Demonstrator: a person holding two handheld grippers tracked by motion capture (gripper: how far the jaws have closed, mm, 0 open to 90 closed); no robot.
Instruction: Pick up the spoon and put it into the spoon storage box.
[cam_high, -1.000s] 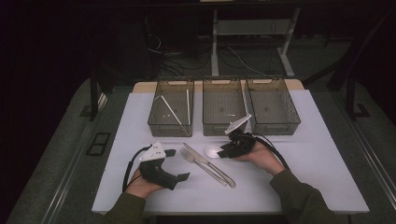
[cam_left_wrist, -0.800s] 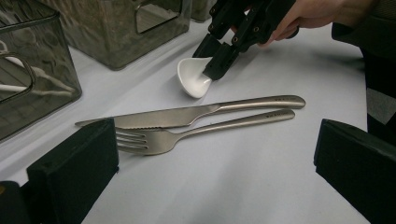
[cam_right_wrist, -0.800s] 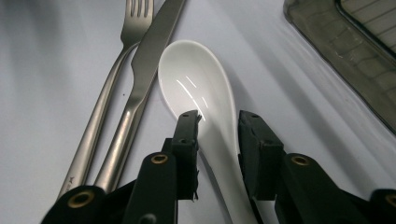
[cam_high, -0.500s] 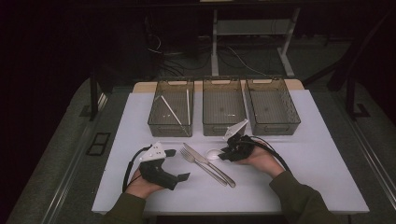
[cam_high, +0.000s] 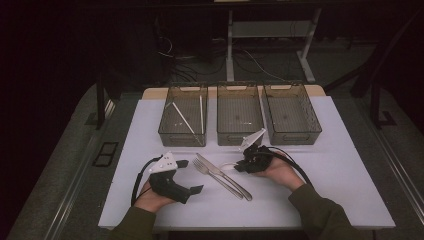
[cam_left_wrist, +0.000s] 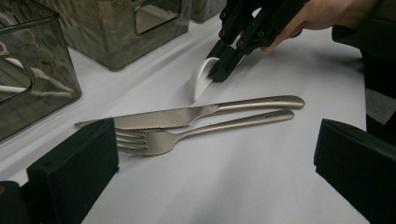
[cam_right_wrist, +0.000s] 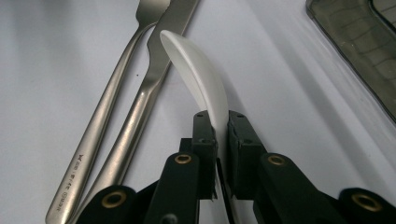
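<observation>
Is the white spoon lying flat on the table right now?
No: the right gripper is shut on the white spoon, which stands on edge, tipped up beside the knife.

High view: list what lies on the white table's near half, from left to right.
Left gripper, jaws open → fork → knife → white spoon, its place beside the knife close → right gripper, jaws just closing, shut on the white spoon.

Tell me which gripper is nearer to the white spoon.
Right. The right gripper is clamped on the white spoon, its jaws having just been closing on it. The left gripper sits open across the fork and knife, apart from the spoon.
</observation>
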